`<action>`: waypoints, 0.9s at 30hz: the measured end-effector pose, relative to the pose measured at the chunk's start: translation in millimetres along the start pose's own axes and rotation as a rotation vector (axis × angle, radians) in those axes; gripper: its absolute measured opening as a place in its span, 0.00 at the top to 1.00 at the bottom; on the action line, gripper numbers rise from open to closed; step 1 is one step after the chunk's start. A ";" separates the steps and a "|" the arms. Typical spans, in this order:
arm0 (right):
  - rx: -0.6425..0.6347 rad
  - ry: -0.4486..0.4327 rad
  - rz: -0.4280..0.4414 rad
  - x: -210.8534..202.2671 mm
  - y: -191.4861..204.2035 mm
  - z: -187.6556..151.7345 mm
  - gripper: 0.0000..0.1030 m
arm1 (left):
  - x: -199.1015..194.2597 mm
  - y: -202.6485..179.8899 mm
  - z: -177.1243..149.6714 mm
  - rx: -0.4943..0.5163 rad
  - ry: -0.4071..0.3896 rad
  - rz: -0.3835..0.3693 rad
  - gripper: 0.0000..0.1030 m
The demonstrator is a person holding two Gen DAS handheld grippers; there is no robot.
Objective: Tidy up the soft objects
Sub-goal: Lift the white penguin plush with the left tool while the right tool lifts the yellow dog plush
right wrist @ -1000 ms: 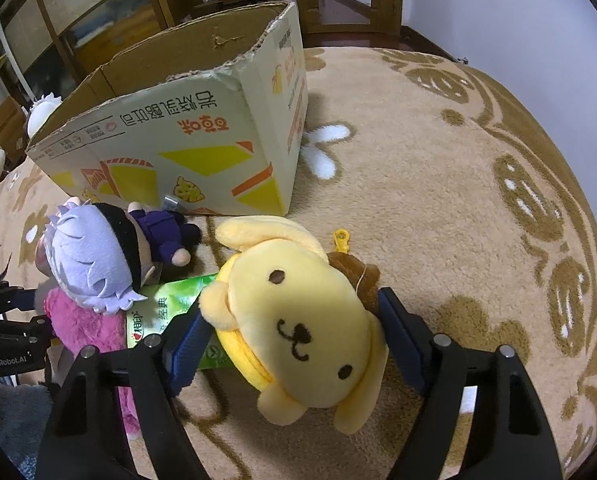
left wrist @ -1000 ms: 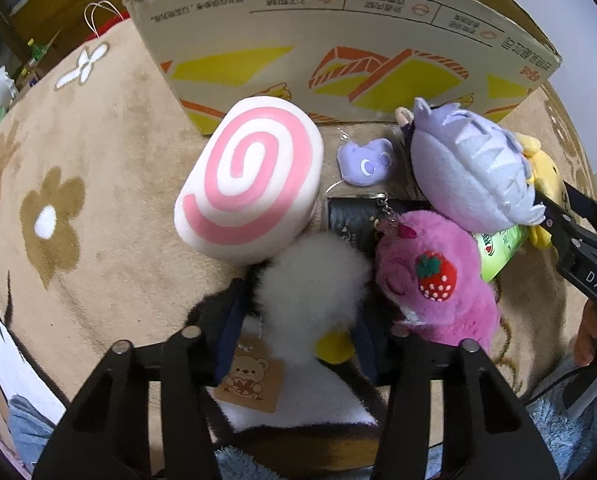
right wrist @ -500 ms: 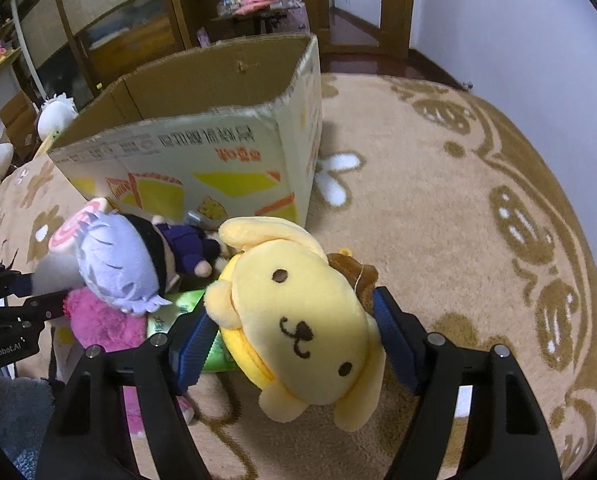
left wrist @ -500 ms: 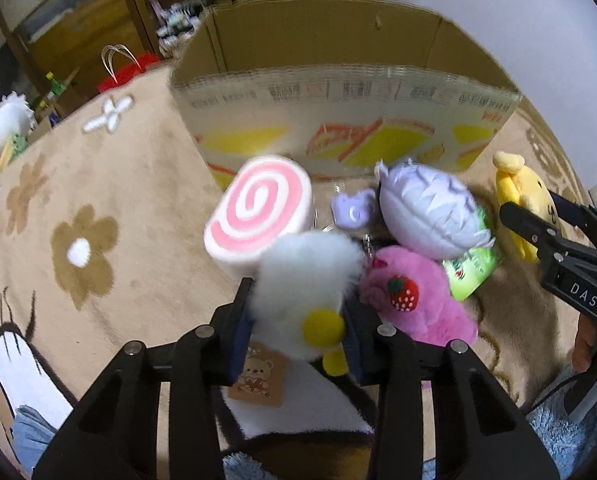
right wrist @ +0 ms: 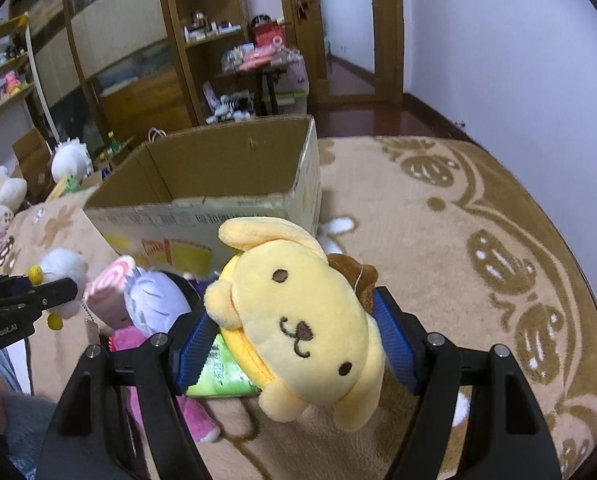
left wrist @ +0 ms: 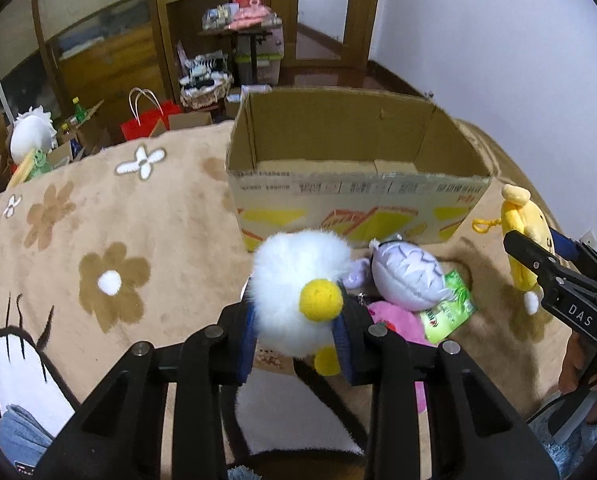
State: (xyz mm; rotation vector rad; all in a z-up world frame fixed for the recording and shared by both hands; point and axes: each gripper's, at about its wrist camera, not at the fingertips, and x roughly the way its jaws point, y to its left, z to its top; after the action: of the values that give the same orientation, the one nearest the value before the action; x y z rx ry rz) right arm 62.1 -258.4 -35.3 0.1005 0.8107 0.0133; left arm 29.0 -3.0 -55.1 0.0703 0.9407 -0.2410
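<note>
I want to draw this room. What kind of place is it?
Probably a room in someone's home: a flower-patterned carpet, wooden shelves full of knick-knacks, and plush toys beside a cardboard box.

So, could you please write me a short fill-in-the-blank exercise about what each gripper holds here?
1. The left gripper is shut on a white fluffy toy with a ____ beak.
2. The right gripper holds the ____ dog plush.
3. The cardboard box stands ____ at the top.

Missing words: yellow; yellow; open
</note>
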 end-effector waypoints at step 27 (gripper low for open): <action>-0.039 -0.285 0.064 -50.6 21.6 46.6 0.24 | -41.9 -15.6 62.9 0.103 -0.347 0.002 0.70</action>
State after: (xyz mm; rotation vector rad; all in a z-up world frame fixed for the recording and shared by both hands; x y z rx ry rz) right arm 61.5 -243.4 35.2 0.0894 0.5218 0.0737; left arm 51.4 -21.2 16.5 0.1205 0.5831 -0.2897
